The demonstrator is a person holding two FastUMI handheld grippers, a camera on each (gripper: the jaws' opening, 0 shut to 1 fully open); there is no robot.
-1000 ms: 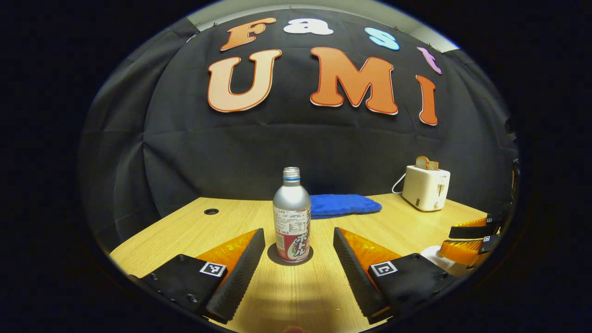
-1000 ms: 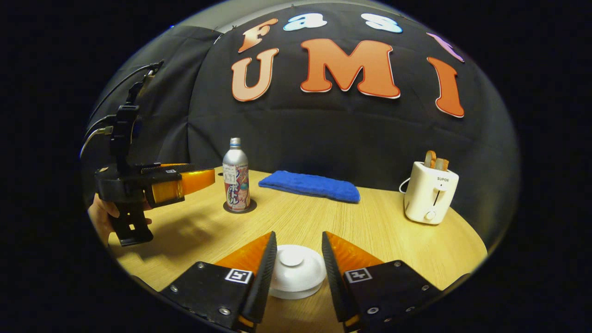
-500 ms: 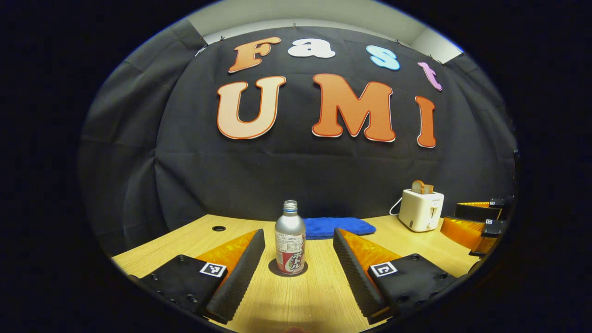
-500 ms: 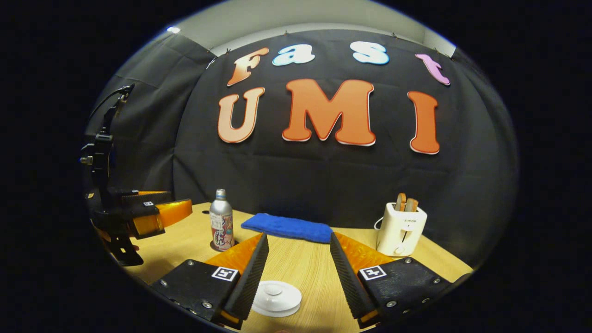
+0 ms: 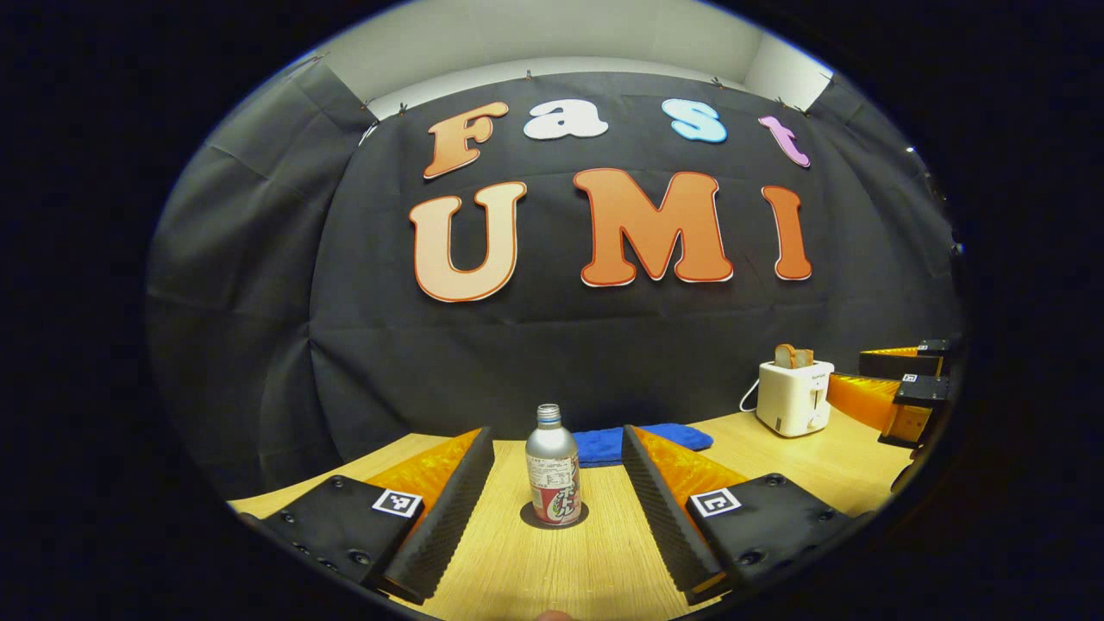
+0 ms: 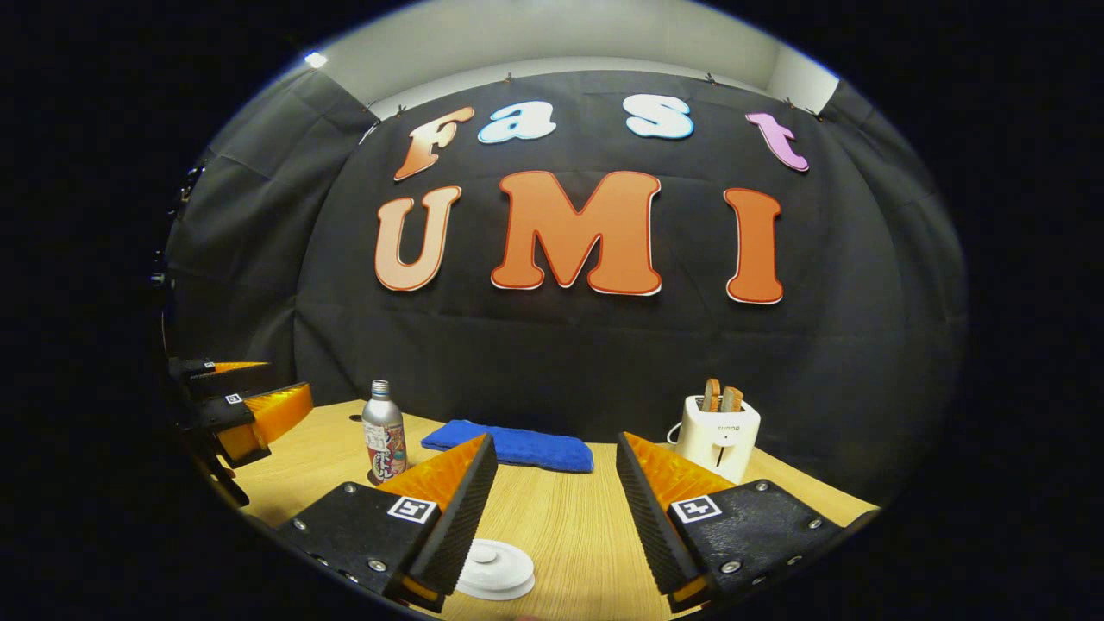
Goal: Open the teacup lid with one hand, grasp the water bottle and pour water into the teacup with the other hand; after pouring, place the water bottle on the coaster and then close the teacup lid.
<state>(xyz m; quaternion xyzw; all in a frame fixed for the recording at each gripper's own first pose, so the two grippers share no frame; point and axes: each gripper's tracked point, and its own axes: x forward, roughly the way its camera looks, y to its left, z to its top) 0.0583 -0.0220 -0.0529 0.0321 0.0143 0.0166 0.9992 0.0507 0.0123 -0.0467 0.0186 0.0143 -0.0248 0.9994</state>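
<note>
Left gripper (image 5: 556, 483) is gaping wide, gripping nothing; the silver metal water bottle with red label (image 5: 553, 466) is standing on a dark round coaster (image 5: 555, 517) just ahead between its fingers. Right gripper (image 6: 552, 500) is likewise spread wide and empty, with the round white teacup lid (image 6: 494, 569) sitting below its left finger. The right gripper view is showing that lid

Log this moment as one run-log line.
left gripper: open, empty | right gripper: open, empty | water bottle: upright on coaster | teacup lid: on
</note>
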